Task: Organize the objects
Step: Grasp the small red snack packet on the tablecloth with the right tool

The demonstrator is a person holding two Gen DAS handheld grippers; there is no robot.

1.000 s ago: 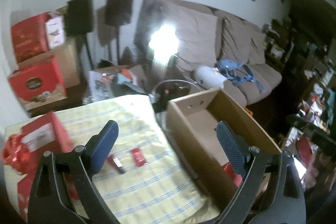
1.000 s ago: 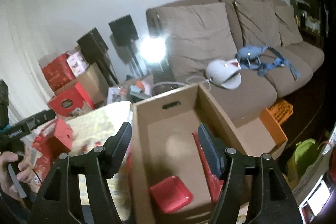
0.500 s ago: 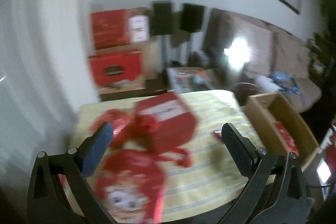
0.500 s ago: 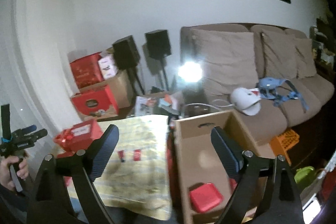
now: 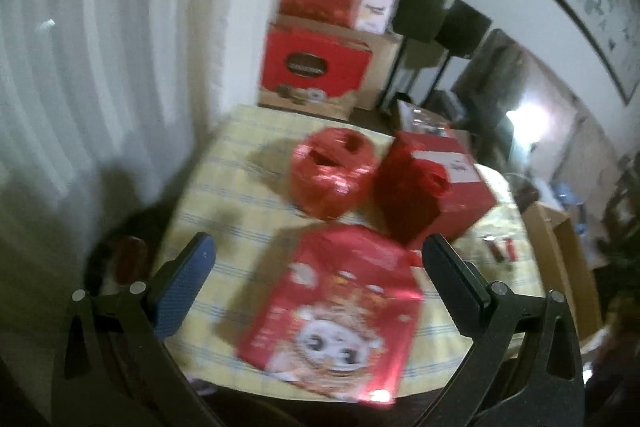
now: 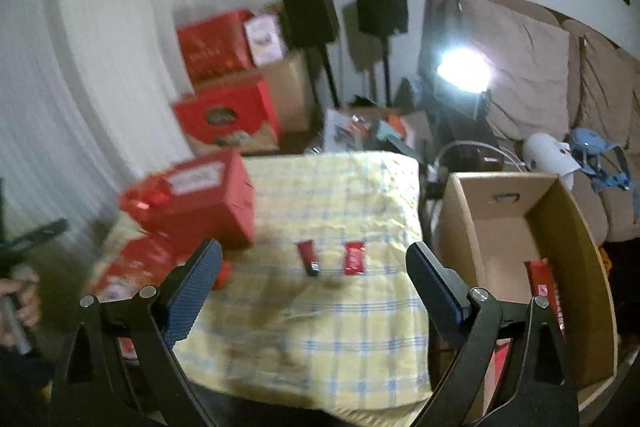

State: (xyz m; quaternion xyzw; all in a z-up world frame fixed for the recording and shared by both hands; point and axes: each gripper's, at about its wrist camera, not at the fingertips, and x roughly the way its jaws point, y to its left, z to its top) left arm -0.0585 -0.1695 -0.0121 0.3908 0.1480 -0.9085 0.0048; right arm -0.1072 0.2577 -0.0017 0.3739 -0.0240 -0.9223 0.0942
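A flat red packet with a cartoon print (image 5: 336,311) lies on the yellow checked tablecloth (image 5: 240,195), between the wide-open jaws of my left gripper (image 5: 318,259), untouched. Behind it sit a red foil bag (image 5: 332,175) and a red gift box with a bow (image 5: 432,187). My right gripper (image 6: 314,267) hovers open and empty above the cloth (image 6: 340,327); a small red tube (image 6: 308,257) and a small red sachet (image 6: 354,257) lie ahead of it. The red gift box (image 6: 196,203) stands at the left. An open cardboard box (image 6: 568,227) at the right holds red items (image 6: 546,291).
Red cartons (image 6: 224,79) and two black speakers on stands (image 6: 348,11) line the far wall. A brown sofa (image 6: 540,75) runs behind the cardboard box, with a bright lamp (image 6: 462,69) beside it. A hand (image 6: 20,301) holds the other tool at the far left.
Both views swung left from the cardboard box to the table. The left gripper came over the red packet and gift items. The right gripper's jaws widened and now face the tube and sachet.
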